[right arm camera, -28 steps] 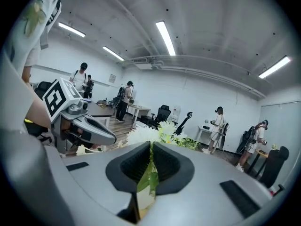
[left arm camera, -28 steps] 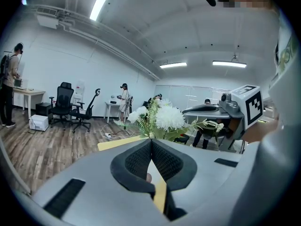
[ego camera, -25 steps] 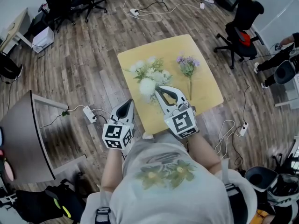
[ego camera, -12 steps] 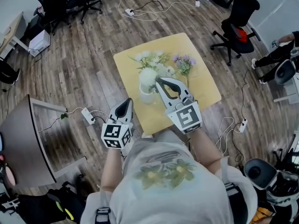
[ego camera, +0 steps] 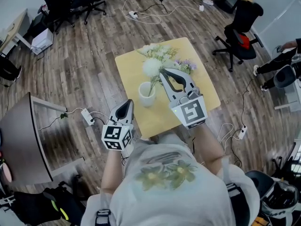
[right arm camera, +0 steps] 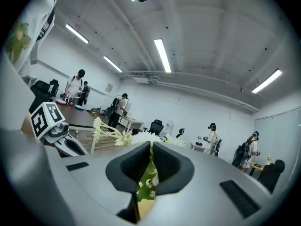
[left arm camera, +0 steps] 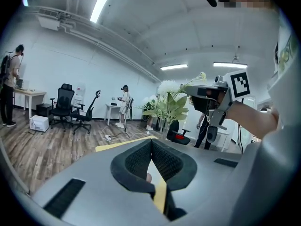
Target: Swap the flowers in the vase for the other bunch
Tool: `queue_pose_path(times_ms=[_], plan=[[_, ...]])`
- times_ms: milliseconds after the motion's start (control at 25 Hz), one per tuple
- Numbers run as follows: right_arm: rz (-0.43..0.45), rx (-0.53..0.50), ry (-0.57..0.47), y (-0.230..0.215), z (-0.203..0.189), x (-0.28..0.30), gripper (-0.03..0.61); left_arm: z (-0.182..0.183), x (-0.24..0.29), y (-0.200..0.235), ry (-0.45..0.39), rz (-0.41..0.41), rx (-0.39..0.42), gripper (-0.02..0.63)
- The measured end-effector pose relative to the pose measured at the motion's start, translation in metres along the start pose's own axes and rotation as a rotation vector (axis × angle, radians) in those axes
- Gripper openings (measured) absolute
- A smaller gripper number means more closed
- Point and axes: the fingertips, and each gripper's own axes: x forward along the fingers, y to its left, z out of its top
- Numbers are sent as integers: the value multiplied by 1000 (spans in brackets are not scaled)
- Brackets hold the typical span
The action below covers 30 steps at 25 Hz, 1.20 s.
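A white vase (ego camera: 146,94) stands on the yellow table (ego camera: 131,67). My right gripper (ego camera: 163,72) is shut on the stems of the white-and-green bunch (ego camera: 154,63) and holds it above the vase; the stem ends hang at the vase's mouth. The right gripper view shows green stems and white blooms (right arm camera: 137,138) pinched between the pads of the right gripper (right arm camera: 151,148). The purple bunch (ego camera: 187,66) lies on the table, right of the right gripper. My left gripper (ego camera: 124,109) hovers at the table's near left edge, shut and holding nothing. From the left gripper (left arm camera: 151,143) the white bunch (left arm camera: 168,101) is seen raised.
Office chairs (ego camera: 239,28) stand to the right of the table and more (ego camera: 70,1) at the far left. Cables and a power strip (ego camera: 88,115) lie on the wooden floor. A dark desk (ego camera: 21,142) is at the left. People stand in the room's background.
The right gripper has risen and moved farther from me with the white bunch, drawing it up out of the vase, whose mouth now shows. The left gripper has hardly moved.
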Motion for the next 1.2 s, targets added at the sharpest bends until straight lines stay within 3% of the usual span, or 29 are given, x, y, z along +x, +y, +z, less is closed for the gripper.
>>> queue_pose_path(times_ms=[800, 1200], plan=[[-34, 6, -67, -108, 23, -4, 49, 13, 27, -17, -26, 59, -26, 18], [99, 5, -2, -122, -10, -12, 49, 10, 44, -23, -18, 82, -34, 18]])
